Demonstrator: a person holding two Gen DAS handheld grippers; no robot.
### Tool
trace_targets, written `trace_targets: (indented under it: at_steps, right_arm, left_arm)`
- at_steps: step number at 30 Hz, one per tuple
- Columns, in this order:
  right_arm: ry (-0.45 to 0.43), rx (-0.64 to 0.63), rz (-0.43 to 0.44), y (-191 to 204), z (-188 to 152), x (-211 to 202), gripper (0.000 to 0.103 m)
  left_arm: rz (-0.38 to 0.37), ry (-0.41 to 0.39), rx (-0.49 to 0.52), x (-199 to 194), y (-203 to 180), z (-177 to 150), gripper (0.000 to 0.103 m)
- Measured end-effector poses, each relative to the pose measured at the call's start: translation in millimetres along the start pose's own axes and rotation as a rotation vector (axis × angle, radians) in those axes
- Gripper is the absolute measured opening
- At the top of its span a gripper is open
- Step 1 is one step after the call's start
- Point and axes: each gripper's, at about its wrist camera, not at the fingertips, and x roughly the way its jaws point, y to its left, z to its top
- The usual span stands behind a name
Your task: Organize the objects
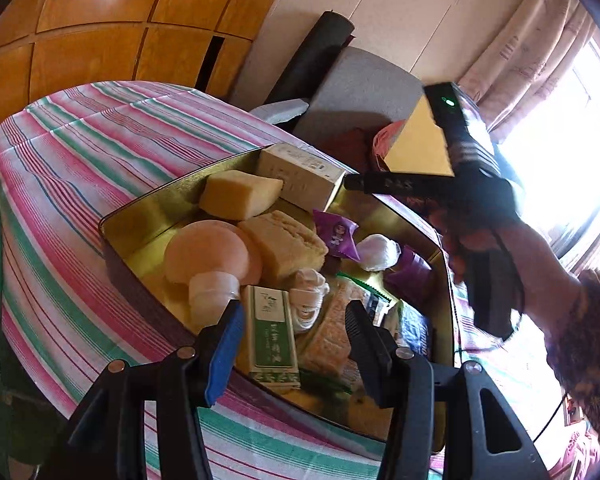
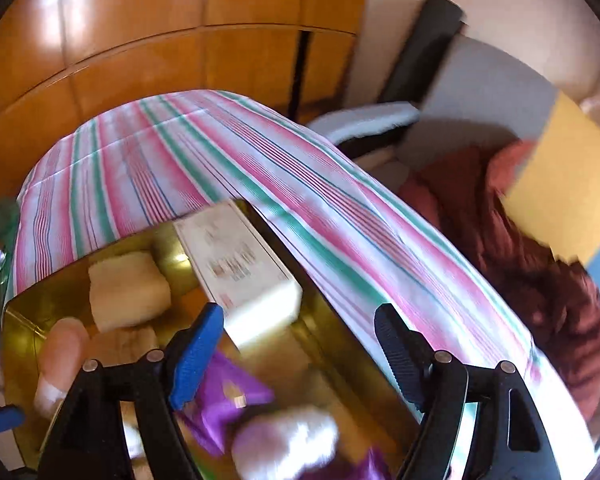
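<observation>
Over the tin (image 1: 148, 204), my right gripper (image 2: 300, 340) gapes empty, left gripper (image 1: 296, 316) half-open, empty; risk: knocking the box (image 2: 240, 256) out

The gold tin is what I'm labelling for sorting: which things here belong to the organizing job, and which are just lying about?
Job:
gold tin
white carton
yellow sponge block
pink mushroom-shaped piece
green box
purple wrapper

Lying about:
striped cloth
grey chair
red fabric
curtain
</observation>
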Motion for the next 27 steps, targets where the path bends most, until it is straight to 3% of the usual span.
trace_targets:
  at_steps: [8, 17, 27]
  right_arm:
    - [-0.010, 0.183, 0.018, -4.7, -43.8, -55.1, 0.088]
    - [-0.044, 0.336, -0.001, 0.5, -89.4, -109.4, 0.103]
    - [-0.011, 0.375, -0.048, 25.8, -113.3, -133.7, 0.103]
  left_arm:
    - [0.028, -0.030, 0.044, -11.8, -19.7, 4.5, 0.053]
    - [0.131, -0.044, 0.093, -28.8, -30.6, 8.3, 0.053]
    - [0.212, -0.083, 0.113, -52.9, -34.8, 11.4, 0.053]
